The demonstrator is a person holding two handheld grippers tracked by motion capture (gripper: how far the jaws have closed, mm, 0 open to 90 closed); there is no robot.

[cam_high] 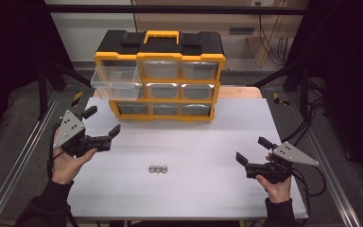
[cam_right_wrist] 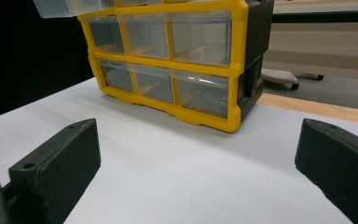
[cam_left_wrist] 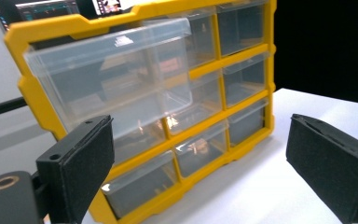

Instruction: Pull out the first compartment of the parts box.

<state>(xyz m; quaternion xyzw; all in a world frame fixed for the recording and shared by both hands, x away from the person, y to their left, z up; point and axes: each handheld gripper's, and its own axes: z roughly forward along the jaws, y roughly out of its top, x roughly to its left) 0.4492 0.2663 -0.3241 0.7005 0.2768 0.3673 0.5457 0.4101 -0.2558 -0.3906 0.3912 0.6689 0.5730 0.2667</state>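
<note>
Both your jaws are wide apart and hold nothing. The clear drawer [cam_high: 115, 78] is light and slippery; hold its front edge.

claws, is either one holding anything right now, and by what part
Nothing is held. The left claw is open in front of the pulled-out drawer, and the right claw is open above the table.
</note>
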